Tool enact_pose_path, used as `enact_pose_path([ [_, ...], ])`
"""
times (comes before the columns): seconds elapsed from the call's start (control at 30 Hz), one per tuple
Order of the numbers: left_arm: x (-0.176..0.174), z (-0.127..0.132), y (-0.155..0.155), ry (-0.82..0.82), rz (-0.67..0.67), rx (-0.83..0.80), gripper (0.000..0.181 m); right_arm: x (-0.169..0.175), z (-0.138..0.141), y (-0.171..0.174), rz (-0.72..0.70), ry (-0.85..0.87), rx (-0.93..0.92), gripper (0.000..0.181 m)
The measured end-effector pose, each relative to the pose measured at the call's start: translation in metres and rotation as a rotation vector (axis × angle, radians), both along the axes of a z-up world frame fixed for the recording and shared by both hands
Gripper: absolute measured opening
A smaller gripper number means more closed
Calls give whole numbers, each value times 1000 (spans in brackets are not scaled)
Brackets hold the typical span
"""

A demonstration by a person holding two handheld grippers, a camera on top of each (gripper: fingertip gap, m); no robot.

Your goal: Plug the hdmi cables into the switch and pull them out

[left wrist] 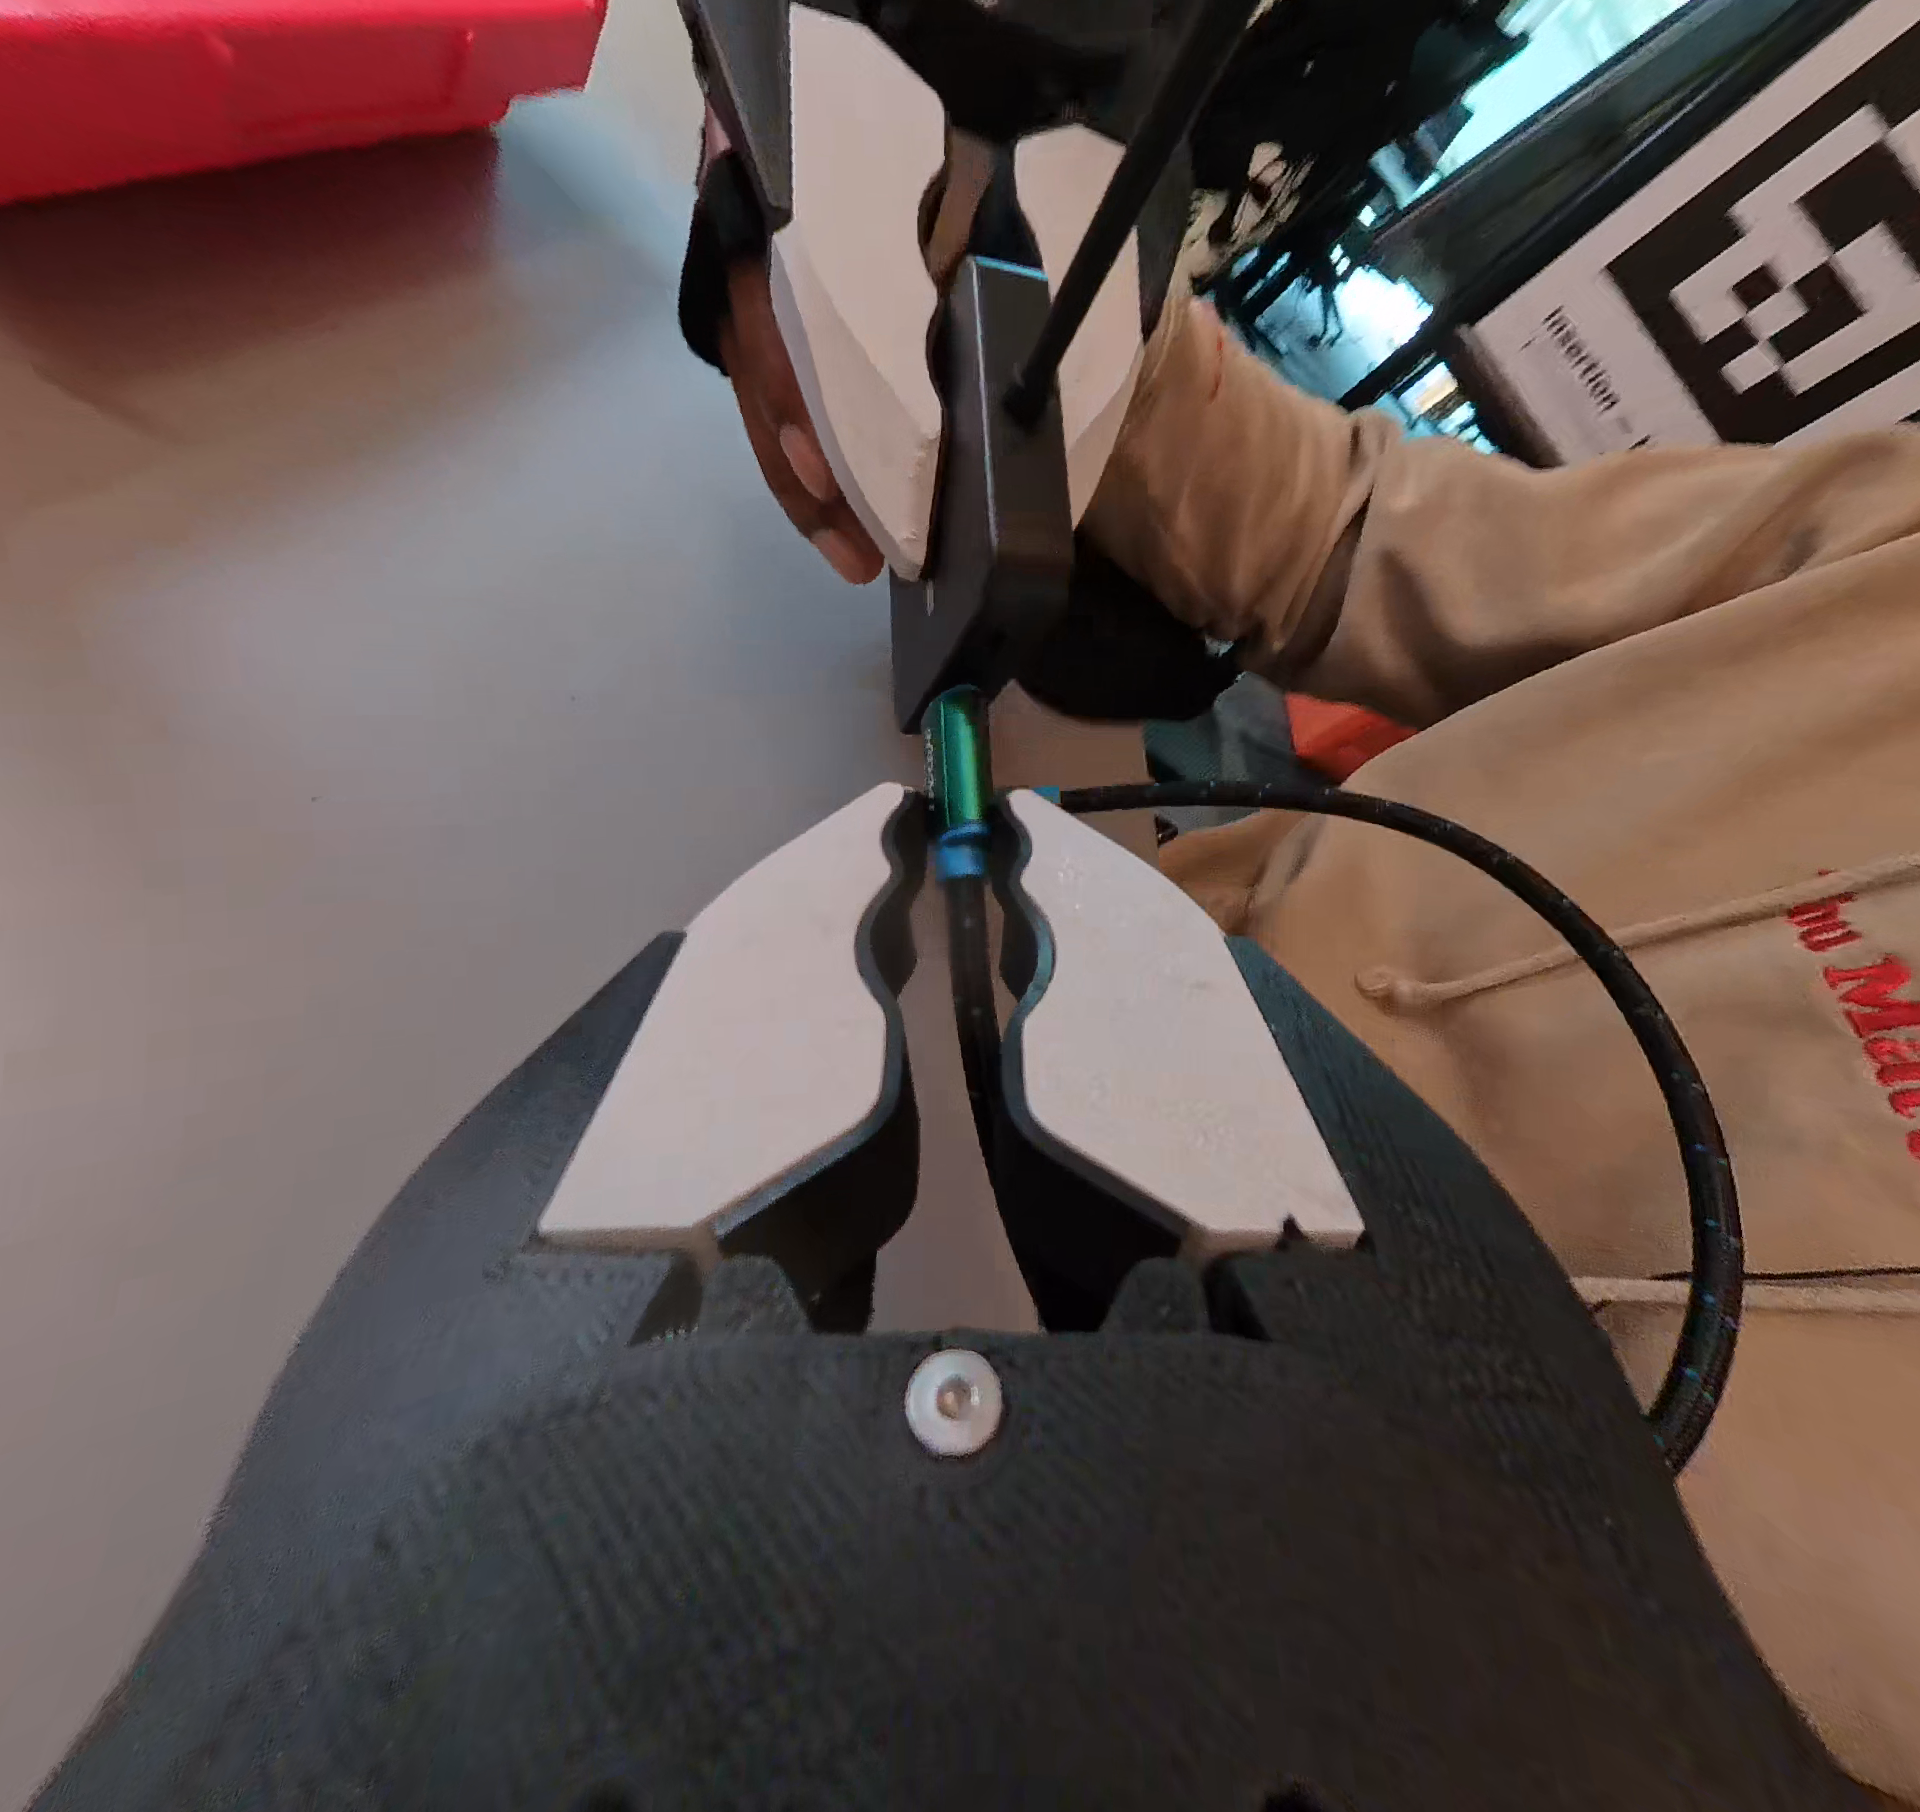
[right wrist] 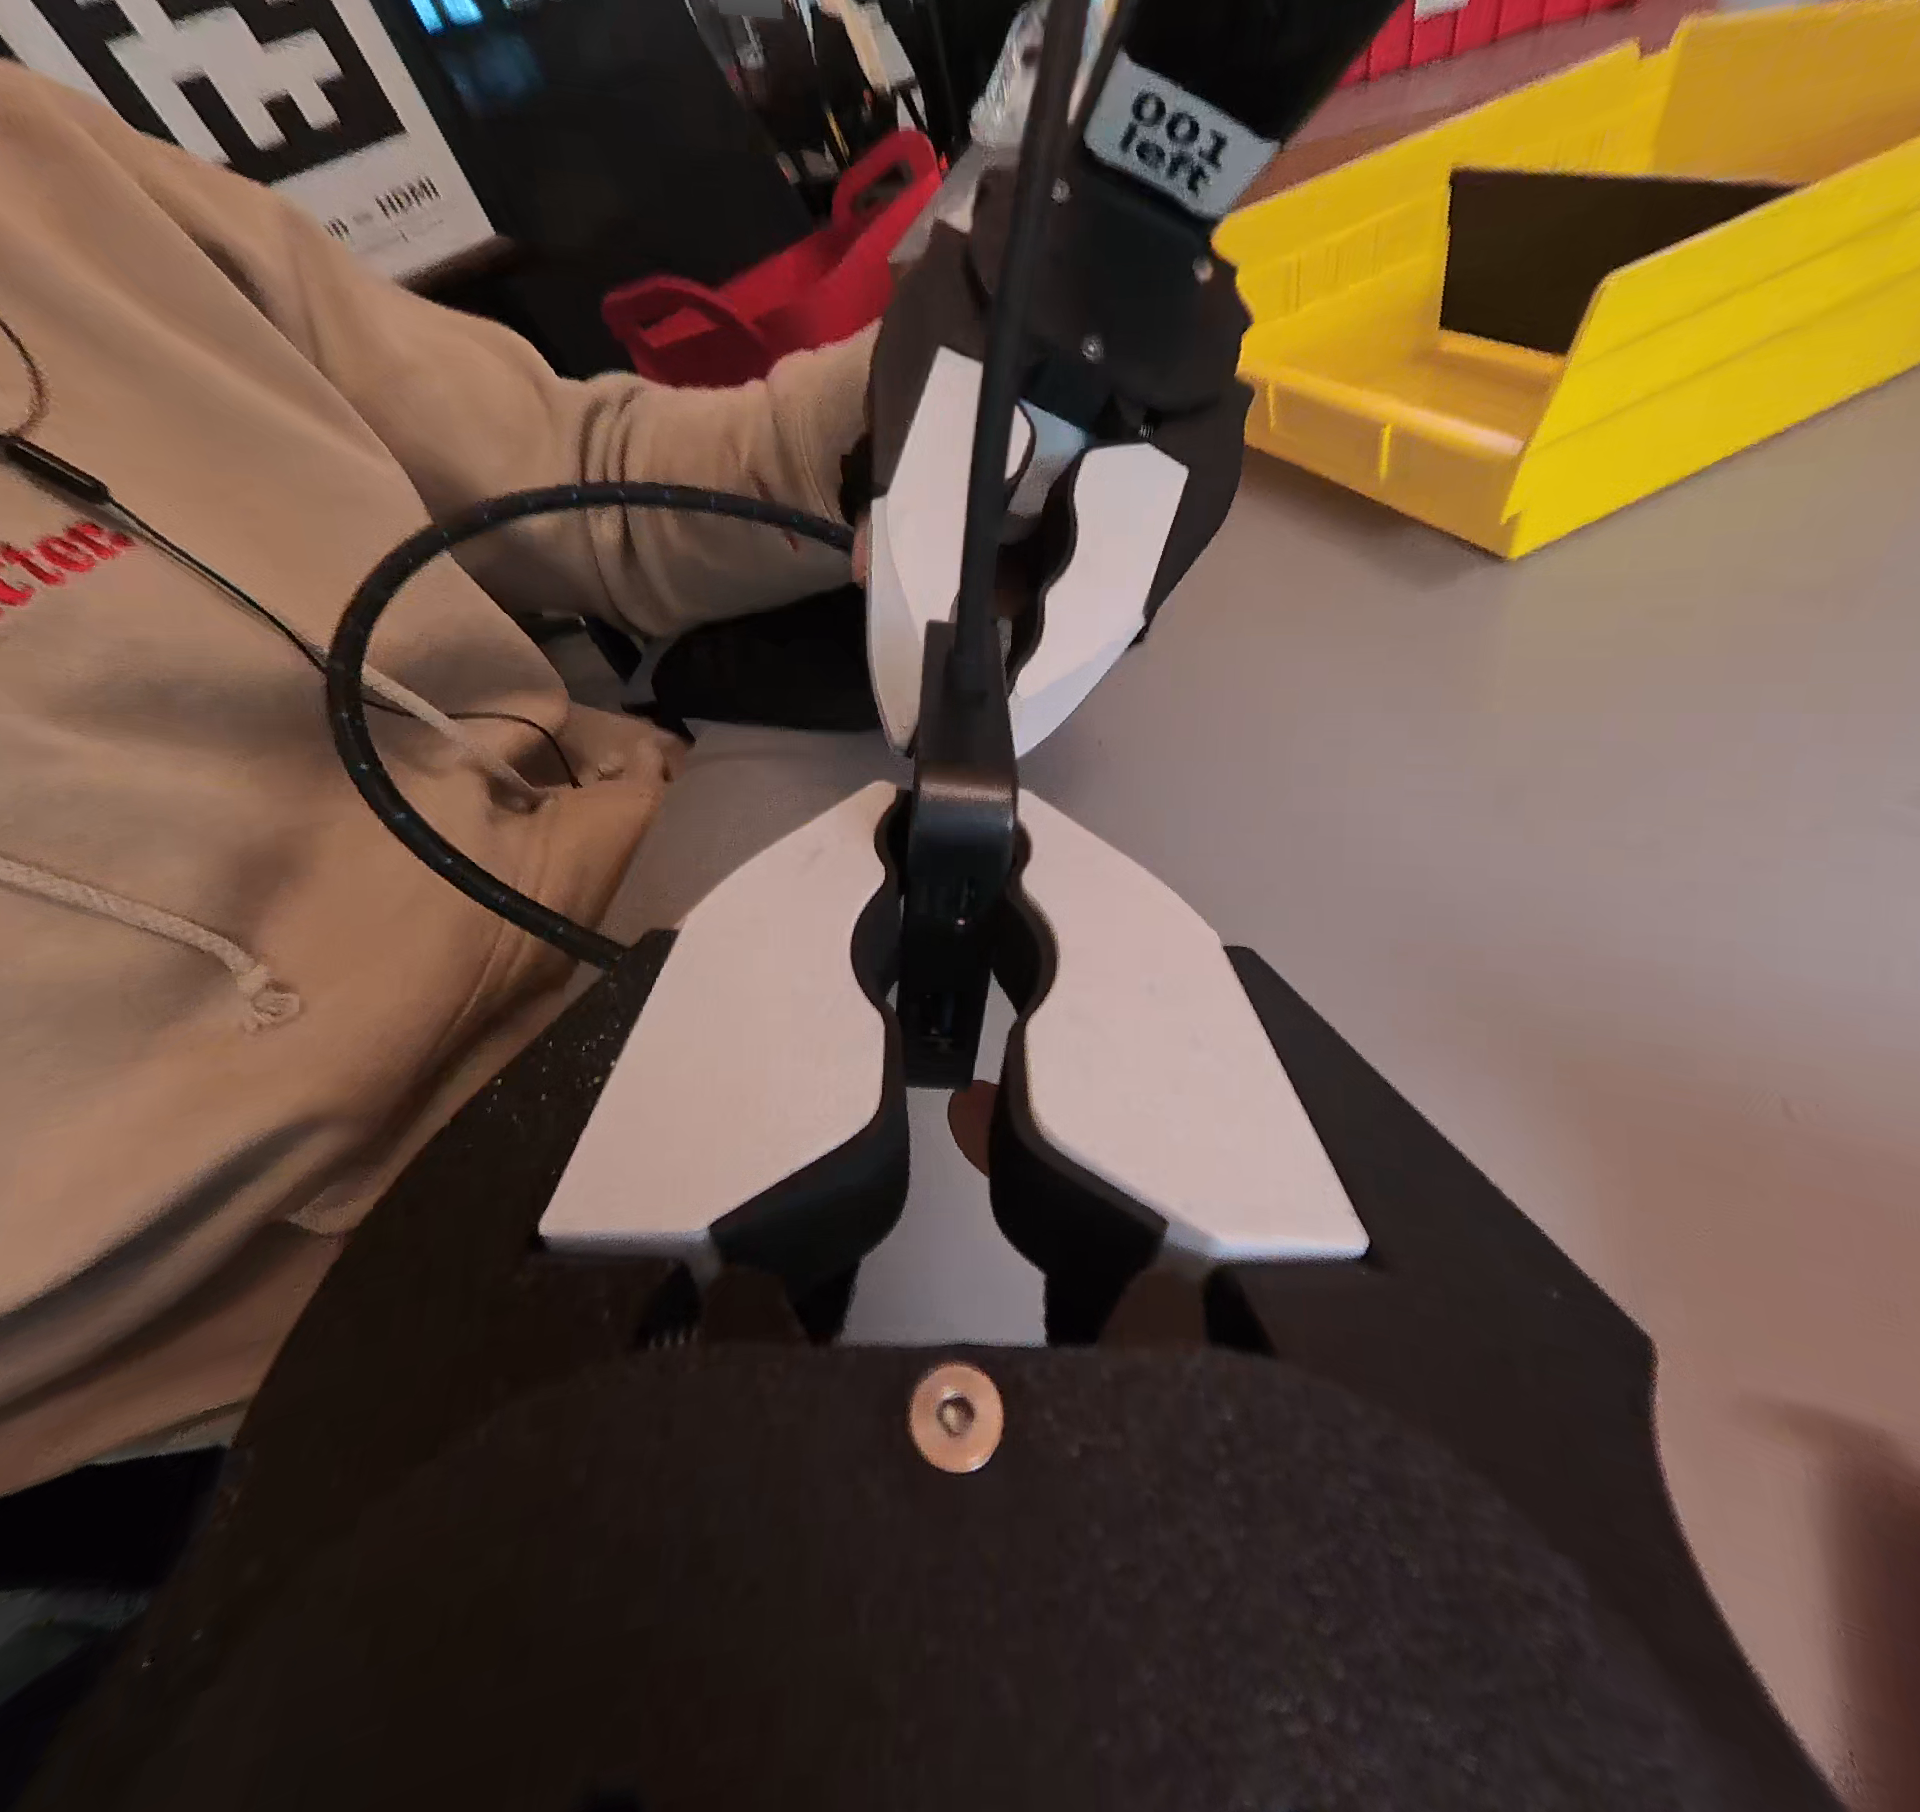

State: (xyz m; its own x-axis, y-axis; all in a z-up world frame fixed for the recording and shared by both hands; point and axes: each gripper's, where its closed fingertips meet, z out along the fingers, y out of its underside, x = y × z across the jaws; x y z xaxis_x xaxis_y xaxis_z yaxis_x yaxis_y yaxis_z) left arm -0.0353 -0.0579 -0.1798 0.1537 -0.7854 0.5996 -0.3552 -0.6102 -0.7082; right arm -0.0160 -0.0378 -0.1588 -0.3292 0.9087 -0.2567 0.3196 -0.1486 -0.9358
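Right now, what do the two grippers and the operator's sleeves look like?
Both grippers, left gripper and right gripper, match: textured black printed bodies, white fingers with wavy black inner pads, and a silver screw at the centre. The left carries a small grey label. The sleeves are tan, from a hoodie.

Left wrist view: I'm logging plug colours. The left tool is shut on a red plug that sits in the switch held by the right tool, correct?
Not quite. In the left wrist view the plug is green, not red. The left tool is shut on it, and it sits in the switch held by the right tool.
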Motion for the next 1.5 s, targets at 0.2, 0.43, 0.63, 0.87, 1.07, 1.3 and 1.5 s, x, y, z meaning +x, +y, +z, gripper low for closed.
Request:
enact_pose_path([
  [0.2, -1, -7, 1, 12, -7, 11, 12, -2, -7, 1, 3, 8, -38, 14],
  [0.43, -10, 22, 19, -176, 115, 22, 12, -10, 20, 17, -118, 249, -140, 14],
  [0.63, -9, 36, 23, -268, 148, 27, 12, -10, 37, 20, -170, 333, -132, 14],
  [0.87, -7, 54, 33, -400, 229, 31, 13, -6, 56, 30, -237, 456, -182, 14],
  [1.07, -6, 38, 25, -245, 172, 56, 12, -8, 44, 24, -187, 342, -88, 14],
  [1.3, -5, 24, 15, -134, 111, 60, 12, -10, 33, 15, -120, 272, -81, 14],
  [1.5, -9, 17, 18, -81, 119, 67, 12, -13, 24, 16, -135, 215, -52, 14],
])
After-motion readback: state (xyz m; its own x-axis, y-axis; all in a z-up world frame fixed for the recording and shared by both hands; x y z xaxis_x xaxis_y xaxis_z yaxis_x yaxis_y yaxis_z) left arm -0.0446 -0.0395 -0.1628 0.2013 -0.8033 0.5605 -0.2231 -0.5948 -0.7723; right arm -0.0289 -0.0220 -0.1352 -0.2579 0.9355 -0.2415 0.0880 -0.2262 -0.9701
